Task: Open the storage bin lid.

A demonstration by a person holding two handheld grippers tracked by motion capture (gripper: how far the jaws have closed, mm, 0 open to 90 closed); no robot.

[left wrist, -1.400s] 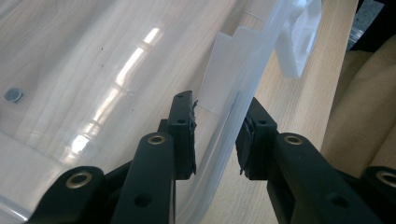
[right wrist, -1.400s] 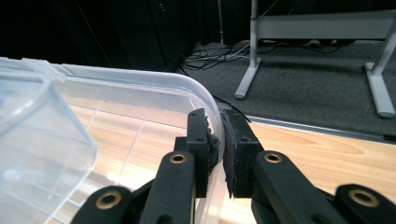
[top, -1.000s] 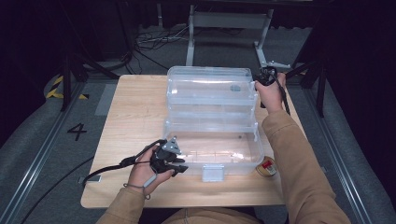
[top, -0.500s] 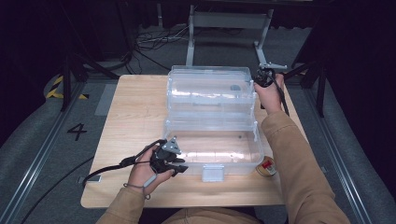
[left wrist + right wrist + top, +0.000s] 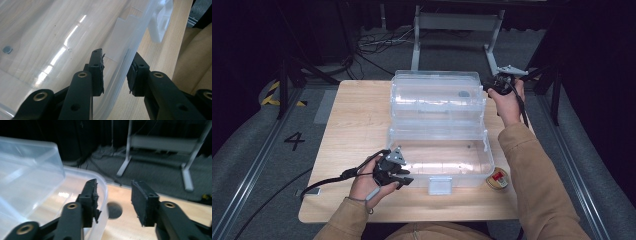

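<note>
From the high view, a clear plastic box (image 5: 439,157) lies open on the table (image 5: 357,120), its lid (image 5: 437,95) folded back on the far side of the base. The right gripper (image 5: 496,85) sits at the lid's far right corner, and the left gripper (image 5: 404,179) is at the base's near left corner. A white latch tab (image 5: 441,185) hangs from the front wall of the box, and a small round tin (image 5: 497,179) rests just right of the box's near corner.

In the left gripper view, the left gripper (image 5: 116,68) straddles the thin front wall of the box with its jaws at a middling spread. One pad is inside and one outside, with daylight on the inner side, so the wall is not yet pinched. The wall is smooth, glossy and see-through, and the pale wood grain shows through it. It will likely flex and slip, so the pads should close squarely on the rim.

In the right gripper view, the right gripper (image 5: 113,196) has just been opening. The rounded rim of the lid (image 5: 106,192) lies against its left pad with nothing pressed between the jaws. I judge that the lid has been let go and now rests open. The left gripper should steady the base before anything else is moved.
</note>
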